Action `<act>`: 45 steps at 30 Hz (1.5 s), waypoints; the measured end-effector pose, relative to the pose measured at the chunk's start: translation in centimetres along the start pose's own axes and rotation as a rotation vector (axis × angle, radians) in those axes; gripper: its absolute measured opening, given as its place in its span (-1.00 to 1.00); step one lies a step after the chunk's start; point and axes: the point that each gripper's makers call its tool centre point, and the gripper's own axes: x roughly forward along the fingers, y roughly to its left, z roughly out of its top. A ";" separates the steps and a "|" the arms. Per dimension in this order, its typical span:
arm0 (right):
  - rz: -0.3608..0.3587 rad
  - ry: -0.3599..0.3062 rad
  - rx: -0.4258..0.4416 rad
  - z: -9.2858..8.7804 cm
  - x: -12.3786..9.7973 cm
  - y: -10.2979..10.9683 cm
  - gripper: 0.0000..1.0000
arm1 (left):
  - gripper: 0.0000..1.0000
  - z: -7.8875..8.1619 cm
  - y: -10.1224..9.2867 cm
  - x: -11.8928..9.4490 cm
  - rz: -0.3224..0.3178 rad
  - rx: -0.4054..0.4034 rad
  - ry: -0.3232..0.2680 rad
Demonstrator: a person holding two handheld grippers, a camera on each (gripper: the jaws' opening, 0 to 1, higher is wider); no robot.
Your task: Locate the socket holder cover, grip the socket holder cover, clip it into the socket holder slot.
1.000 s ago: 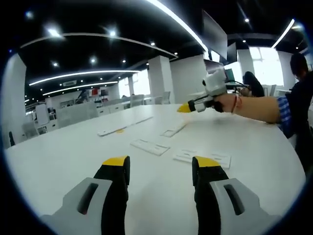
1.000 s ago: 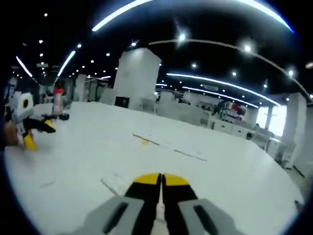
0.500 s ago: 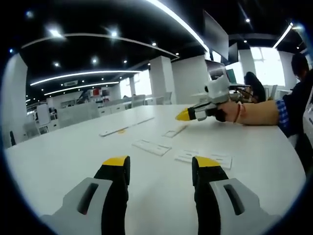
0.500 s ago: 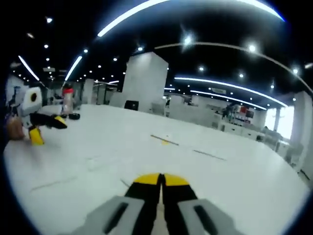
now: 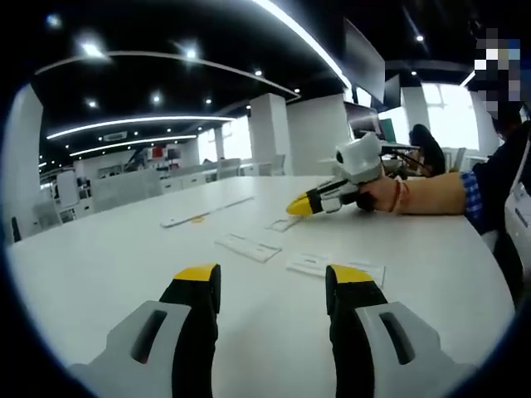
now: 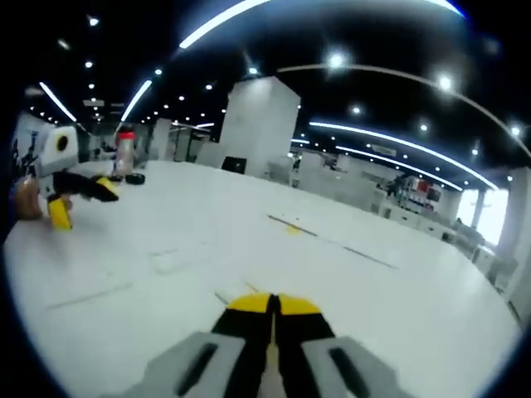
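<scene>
Both grippers hover above the table [image 5: 124,249]: left gripper [image 5: 270,278] spread, right gripper [image 6: 273,303] closed.

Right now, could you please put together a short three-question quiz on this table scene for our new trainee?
1. True or false: the left gripper has its jaws spread apart.
2. How do the right gripper jaws stand? A) wide open B) closed together C) clamped on a bottle
3. Fill in: in the left gripper view, the flat white parts lie on the white ____.

Key: 1 true; 2 B; 3 table.
</scene>
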 end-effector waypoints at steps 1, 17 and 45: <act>0.002 0.004 -0.006 -0.1 0.0 0.1 -0.93 | 0.03 0.0 0.0 0.0 0.002 0.000 -0.001; 0.011 0.048 -0.081 -0.7 0.1 0.7 -0.93 | 0.03 -0.3 -0.1 -0.1 0.007 0.000 0.005; -0.278 0.105 0.158 -3.7 -3.7 -9.7 -0.93 | 0.03 -0.1 0.3 -0.1 0.015 0.005 0.007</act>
